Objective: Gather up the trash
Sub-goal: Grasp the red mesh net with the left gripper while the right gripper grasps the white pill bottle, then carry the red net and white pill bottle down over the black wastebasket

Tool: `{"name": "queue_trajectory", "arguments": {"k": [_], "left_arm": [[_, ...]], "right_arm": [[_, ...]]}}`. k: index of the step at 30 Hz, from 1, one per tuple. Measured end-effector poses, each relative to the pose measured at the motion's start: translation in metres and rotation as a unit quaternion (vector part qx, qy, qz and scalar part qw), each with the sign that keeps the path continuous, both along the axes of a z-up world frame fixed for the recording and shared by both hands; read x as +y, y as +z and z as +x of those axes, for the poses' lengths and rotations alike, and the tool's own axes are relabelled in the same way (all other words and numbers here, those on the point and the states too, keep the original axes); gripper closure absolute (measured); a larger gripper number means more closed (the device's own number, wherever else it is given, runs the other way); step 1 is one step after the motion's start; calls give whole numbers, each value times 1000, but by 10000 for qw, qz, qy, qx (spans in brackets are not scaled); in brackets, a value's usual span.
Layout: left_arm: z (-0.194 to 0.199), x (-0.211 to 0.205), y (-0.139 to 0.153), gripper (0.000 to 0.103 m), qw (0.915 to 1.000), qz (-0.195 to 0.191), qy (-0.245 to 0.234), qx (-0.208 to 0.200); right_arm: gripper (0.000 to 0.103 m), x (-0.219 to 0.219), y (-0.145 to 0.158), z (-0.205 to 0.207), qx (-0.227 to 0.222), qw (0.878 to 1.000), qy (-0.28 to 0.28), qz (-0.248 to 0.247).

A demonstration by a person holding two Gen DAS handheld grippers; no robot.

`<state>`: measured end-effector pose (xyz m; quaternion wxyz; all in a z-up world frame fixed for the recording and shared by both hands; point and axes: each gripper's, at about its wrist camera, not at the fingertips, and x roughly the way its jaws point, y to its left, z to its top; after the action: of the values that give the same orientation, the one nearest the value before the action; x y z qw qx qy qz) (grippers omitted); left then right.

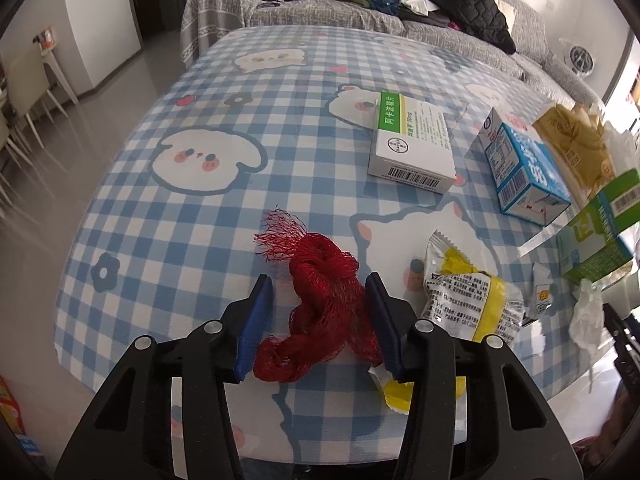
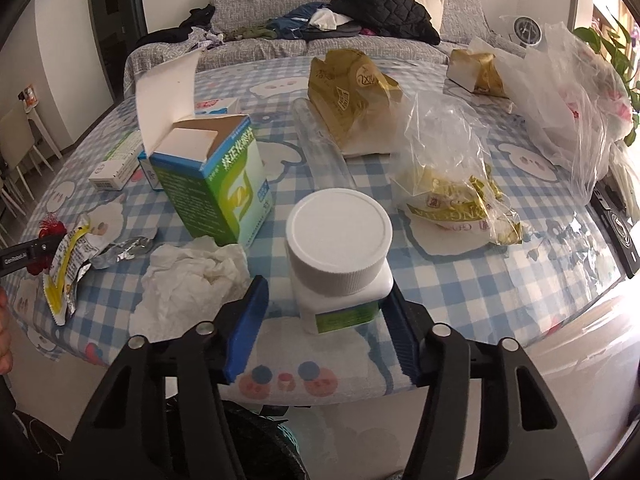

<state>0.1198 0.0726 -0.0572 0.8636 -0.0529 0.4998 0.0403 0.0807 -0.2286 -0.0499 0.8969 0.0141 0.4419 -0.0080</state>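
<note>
Left wrist: red net (image 1: pixel 320 304) between tool (image 1: pixel 320 320) pads

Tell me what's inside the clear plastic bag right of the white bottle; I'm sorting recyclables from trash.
Through the clear plastic bag a crumpled gold-and-white wrapper shows at the bottom. Folds and glare hide whether anything lies beneath it.

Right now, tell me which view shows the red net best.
The left wrist view: the red net lies whole and close between the left tongs. The right wrist view shows only a red scrap at the left edge, behind the yellow wrapper.
</note>
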Motion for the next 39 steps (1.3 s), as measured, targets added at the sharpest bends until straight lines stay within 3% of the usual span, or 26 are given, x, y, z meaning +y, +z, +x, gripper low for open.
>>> {"name": "queue_trajectory", "arguments": {"k": [4, 7, 18, 21, 27, 39], "left_arm": [[-3, 6, 7, 42, 9998, -32, 158, -107], [-7, 10, 13, 37, 9995, 7, 244, -181], [-8, 8, 4, 36, 9999, -47, 111, -5], [-6, 9, 1, 46, 9999, -59, 120, 69], [-6, 8, 1, 77, 9999, 56, 95, 46], [-19, 6, 18, 81, 9999, 6, 39, -127]], "right_arm": [[53, -3, -1, 1, -1, 10000, -23, -1], [56, -3, -1, 1, -20, 10000, -37, -17], [61, -2, 0, -1, -39, 10000, -21, -65], [61, -2, 0, -1, -43, 10000, -25, -71], [61, -3, 0, -1, -63, 9999, -8, -79], [61, -6, 13, -7, -156, 9999, -8, -15]]}}
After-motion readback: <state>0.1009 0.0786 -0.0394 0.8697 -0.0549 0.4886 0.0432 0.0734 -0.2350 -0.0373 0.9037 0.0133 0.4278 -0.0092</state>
